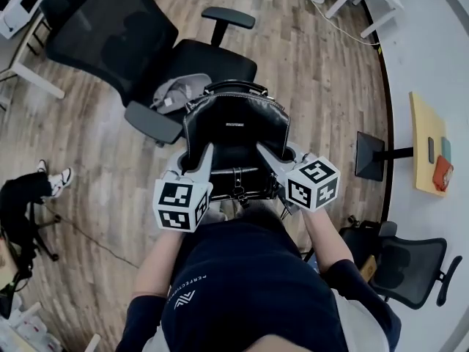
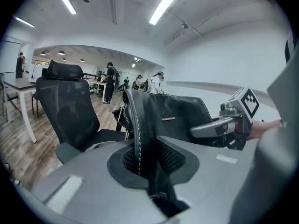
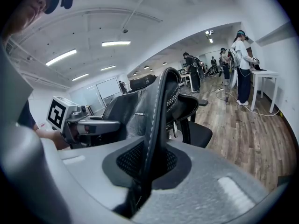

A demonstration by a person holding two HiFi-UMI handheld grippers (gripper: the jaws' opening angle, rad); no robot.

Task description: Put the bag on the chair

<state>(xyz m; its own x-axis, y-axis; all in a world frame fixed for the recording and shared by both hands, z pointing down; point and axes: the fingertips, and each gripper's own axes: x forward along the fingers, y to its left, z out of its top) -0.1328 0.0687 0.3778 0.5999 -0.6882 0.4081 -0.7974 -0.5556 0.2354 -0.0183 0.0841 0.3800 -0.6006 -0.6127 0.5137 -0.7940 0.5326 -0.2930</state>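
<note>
A black leather bag (image 1: 234,134) hangs upright between my two grippers, in front of the person's body. My left gripper (image 1: 200,163) is shut on the bag's left side edge (image 2: 138,139). My right gripper (image 1: 272,157) is shut on its right side edge (image 3: 156,134). A black office chair (image 1: 212,59) stands just beyond the bag, and a grey garment (image 1: 178,92) lies on the near part of its seat. In the left gripper view the chair's mesh back (image 2: 65,108) is left of the bag and the right gripper (image 2: 219,125) is across it. The right gripper view shows the left gripper (image 3: 93,123).
A second black chair (image 1: 410,266) stands at the lower right. A monitor base (image 1: 368,156) and a yellow board (image 1: 427,149) sit on the white desk at the right. White desks (image 1: 22,64) are at the upper left, a dark stand (image 1: 22,211) at the left. Several people stand far off (image 3: 240,64).
</note>
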